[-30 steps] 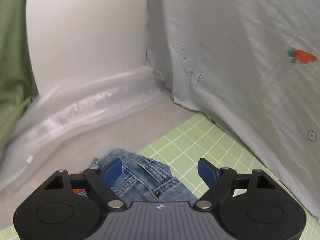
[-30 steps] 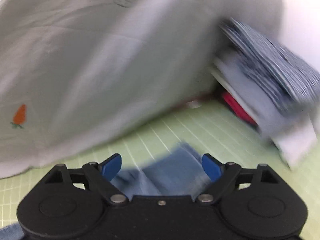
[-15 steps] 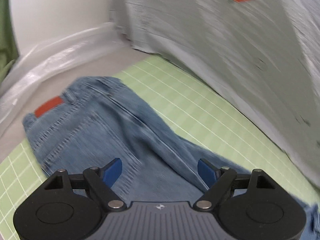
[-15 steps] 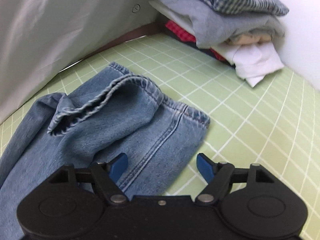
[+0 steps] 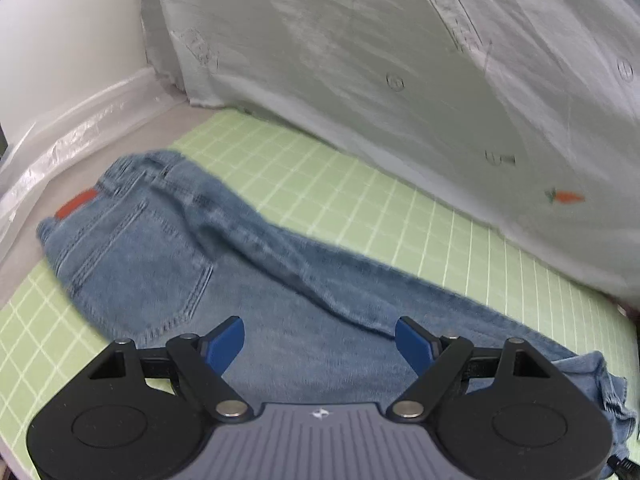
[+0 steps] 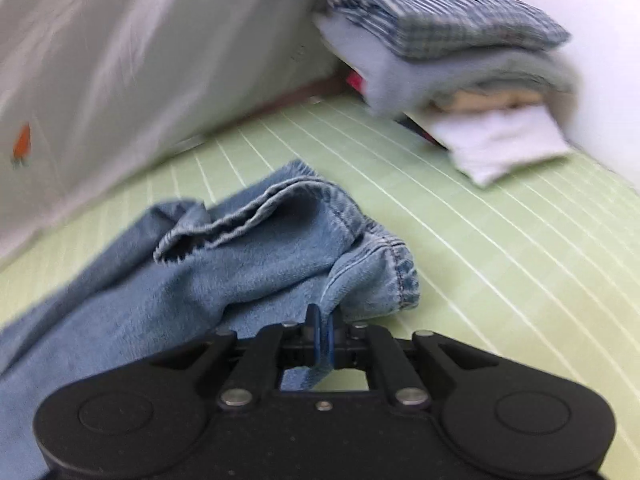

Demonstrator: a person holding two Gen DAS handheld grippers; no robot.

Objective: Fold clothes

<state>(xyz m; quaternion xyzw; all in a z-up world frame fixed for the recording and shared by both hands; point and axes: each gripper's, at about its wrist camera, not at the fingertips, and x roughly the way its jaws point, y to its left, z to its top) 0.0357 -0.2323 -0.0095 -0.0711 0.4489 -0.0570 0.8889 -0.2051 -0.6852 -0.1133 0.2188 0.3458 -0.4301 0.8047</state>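
A pair of blue jeans (image 5: 224, 256) lies stretched across the green grid mat (image 5: 320, 184), waistband with a red patch at the left, leg ends at the right. My left gripper (image 5: 319, 340) is open and empty, hovering over the middle of the jeans. In the right wrist view the jeans' leg ends (image 6: 288, 248) lie bunched on the mat (image 6: 500, 248). My right gripper (image 6: 322, 332) is shut on the hem edge of a jeans leg, with denim pinched between the blue pads.
A pale grey cloth with carrot prints (image 5: 400, 80) hangs along the back of the mat, also in the right wrist view (image 6: 120, 80). A stack of folded clothes (image 6: 448, 64) sits at the far right. Clear plastic sheeting (image 5: 80, 128) lies at the left edge.
My right gripper has closed on the jeans' hem; it was open half a second ago. The left gripper has pulled back, showing the jeans' whole length.
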